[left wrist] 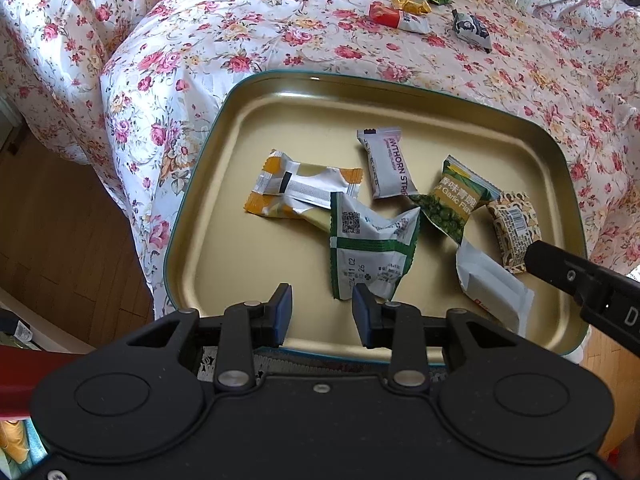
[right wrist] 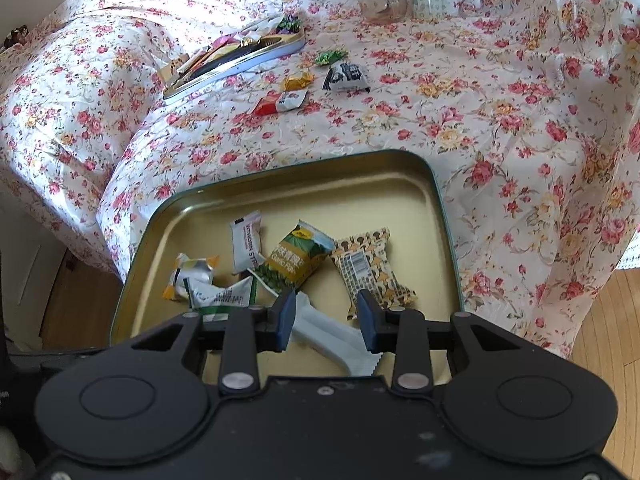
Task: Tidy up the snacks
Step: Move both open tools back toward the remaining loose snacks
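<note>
A gold tin tray (left wrist: 224, 248) (right wrist: 424, 208) lies on the floral cloth and holds several snack packets: an orange-white one (left wrist: 296, 190), a white hawthorn strip (left wrist: 386, 164) (right wrist: 246, 246), a green garlic pea pack (left wrist: 456, 196) (right wrist: 298, 258), a mushroom-print pack (left wrist: 514, 230) (right wrist: 372, 270), a green-white pack (left wrist: 370, 246) and a plain white pack (left wrist: 488, 288) (right wrist: 332, 330). My left gripper (left wrist: 322, 314) is open and empty over the tray's near edge. My right gripper (right wrist: 327, 320) is open, just above the white pack; it also shows in the left wrist view (left wrist: 580, 276).
Loose candies lie on the cloth beyond the tray: a red-white one (right wrist: 280, 102), a yellow one (right wrist: 297, 79), a green one (right wrist: 330, 56) and a black-white pack (right wrist: 346, 76). A second flat tin (right wrist: 240, 58) with sweets and a glass bowl (right wrist: 382, 2) stand farther back. Wooden floor lies beside the table.
</note>
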Demonstrator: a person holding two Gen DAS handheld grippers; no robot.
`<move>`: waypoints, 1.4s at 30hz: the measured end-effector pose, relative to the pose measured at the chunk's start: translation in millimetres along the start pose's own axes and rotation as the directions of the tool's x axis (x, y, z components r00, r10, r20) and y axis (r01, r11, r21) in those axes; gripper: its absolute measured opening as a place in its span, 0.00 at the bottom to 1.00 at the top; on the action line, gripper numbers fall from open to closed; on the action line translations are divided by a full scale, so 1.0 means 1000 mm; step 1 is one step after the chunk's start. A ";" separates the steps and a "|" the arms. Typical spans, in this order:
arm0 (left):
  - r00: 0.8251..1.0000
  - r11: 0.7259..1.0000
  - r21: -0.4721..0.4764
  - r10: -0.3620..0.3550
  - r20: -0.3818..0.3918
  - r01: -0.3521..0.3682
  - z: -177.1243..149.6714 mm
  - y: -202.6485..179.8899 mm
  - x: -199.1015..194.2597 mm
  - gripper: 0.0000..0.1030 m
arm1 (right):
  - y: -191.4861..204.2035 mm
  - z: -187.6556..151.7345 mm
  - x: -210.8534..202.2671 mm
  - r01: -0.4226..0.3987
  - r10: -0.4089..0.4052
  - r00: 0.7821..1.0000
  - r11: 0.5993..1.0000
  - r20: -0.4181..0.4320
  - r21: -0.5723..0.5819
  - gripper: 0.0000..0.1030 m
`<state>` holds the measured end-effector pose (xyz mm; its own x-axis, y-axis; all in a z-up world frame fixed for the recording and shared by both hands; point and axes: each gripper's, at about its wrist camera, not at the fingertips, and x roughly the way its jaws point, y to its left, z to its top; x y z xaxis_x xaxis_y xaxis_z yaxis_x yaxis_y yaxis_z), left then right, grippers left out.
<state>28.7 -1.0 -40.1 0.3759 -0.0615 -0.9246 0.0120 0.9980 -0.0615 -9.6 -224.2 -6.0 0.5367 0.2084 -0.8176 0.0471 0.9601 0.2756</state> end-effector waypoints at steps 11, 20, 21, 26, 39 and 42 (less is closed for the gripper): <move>0.997 0.999 0.016 -0.034 -0.073 0.036 -0.002 -0.005 0.006 0.42 | -0.003 -0.002 0.002 -0.012 0.012 0.999 1.000 -0.035 0.002 0.35; 0.993 0.998 0.039 -0.047 -0.112 0.052 0.013 -0.004 0.003 0.42 | -0.004 0.002 0.004 -0.021 0.017 0.997 0.998 -0.076 -0.051 0.36; 0.994 0.998 0.050 -0.040 -0.100 0.045 0.016 -0.004 0.000 0.42 | -0.004 0.003 0.004 -0.031 0.026 0.996 0.998 -0.082 -0.059 0.36; 0.999 0.996 0.083 -0.021 -0.039 0.024 0.041 -0.001 -0.015 0.42 | 0.000 0.014 0.000 -0.050 0.042 0.997 0.992 -0.068 -0.119 0.40; 0.985 0.991 0.129 0.014 0.169 -0.036 0.097 0.004 -0.041 0.42 | 0.001 0.053 -0.016 -0.035 0.055 0.994 0.978 0.093 -0.204 0.47; 0.974 0.992 0.125 -0.012 0.228 -0.017 0.113 0.005 -0.044 0.42 | 0.001 0.064 -0.018 -0.030 0.063 0.986 0.977 0.156 -0.209 0.50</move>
<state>116.7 7.8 42.4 0.5774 -0.0688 -0.8136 0.1210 0.9927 0.0019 34.9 -239.1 40.9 0.6631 0.2372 -0.7099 -0.1464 0.9712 0.1878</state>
